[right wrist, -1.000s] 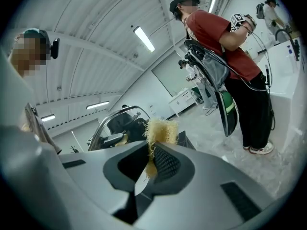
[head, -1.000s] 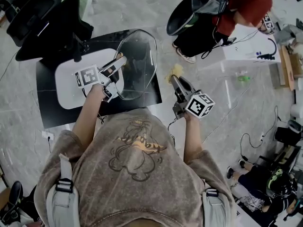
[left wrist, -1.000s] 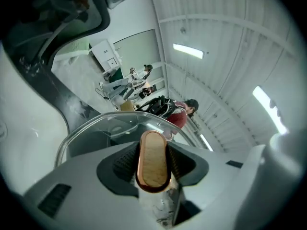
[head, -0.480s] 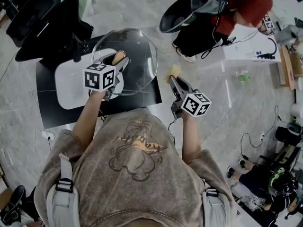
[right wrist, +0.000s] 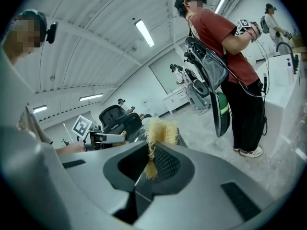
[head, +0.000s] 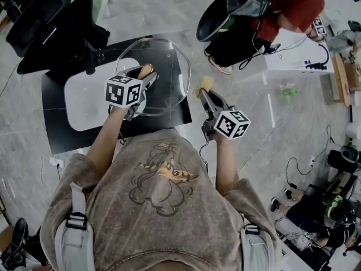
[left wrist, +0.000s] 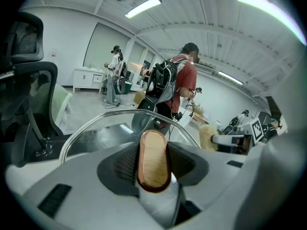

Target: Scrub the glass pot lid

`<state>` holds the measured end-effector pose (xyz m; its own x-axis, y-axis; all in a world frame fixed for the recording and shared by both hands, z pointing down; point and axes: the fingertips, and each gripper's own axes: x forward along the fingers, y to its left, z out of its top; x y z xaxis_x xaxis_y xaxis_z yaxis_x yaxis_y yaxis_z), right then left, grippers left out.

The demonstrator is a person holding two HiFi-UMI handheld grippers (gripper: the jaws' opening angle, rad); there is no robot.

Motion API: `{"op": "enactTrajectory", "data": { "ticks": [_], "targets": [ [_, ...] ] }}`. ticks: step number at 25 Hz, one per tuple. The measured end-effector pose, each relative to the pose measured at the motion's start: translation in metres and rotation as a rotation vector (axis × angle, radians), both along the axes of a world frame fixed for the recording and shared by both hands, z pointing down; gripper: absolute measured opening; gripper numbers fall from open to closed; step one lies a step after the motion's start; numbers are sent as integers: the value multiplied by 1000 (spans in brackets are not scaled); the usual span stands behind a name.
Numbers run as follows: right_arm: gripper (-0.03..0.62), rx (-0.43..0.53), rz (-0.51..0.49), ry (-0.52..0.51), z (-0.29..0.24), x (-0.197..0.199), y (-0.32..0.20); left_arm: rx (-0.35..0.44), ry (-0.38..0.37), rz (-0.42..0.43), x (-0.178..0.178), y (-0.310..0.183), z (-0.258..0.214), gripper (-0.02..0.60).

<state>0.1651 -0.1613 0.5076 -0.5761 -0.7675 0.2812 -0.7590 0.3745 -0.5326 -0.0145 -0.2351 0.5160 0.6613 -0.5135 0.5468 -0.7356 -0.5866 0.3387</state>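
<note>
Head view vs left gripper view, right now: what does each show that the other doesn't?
Head view only: the glass lid in full outline, the person's torso and the left gripper's marker cube. Left gripper view only: a close look at that gripper shut on the lid's wooden handle, plus the ceiling lights. Both: the lid, the yellow scrubber in the right gripper, and the person in red.

Grey marbled floor (head: 158, 10), black office chair (head: 51, 24), ceiling strip light (left wrist: 144, 7).
</note>
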Motion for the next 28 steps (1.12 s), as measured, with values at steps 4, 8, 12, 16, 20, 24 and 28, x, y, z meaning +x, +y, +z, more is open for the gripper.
{"op": "enactTrajectory", "data": {
  "ticks": [4, 8, 12, 16, 20, 24, 28],
  "targets": [
    [41, 6, 3, 1, 0, -1, -1, -25, -40, 35, 10, 1, 24, 181],
    [41, -2, -5, 3, 3, -7, 0, -73, -65, 61, 18, 3, 51, 181],
    [41, -8, -16, 14, 4, -12, 2, -119, -87, 91, 28, 4, 72, 181],
    [41, -15, -18, 15, 7, -13, 3, -149, -143, 120, 33, 5, 94, 182],
    [41, -21, -25, 23, 10, -16, 5, -174, -170, 136, 36, 3, 109, 182],
    [41, -29, -29, 21, 13, -16, 6, -198, -185, 142, 42, 2, 121, 183],
    [41, -37, -35, 17, 15, -17, 6, -219, -207, 148, 46, 2, 131, 183]
  ]
}}
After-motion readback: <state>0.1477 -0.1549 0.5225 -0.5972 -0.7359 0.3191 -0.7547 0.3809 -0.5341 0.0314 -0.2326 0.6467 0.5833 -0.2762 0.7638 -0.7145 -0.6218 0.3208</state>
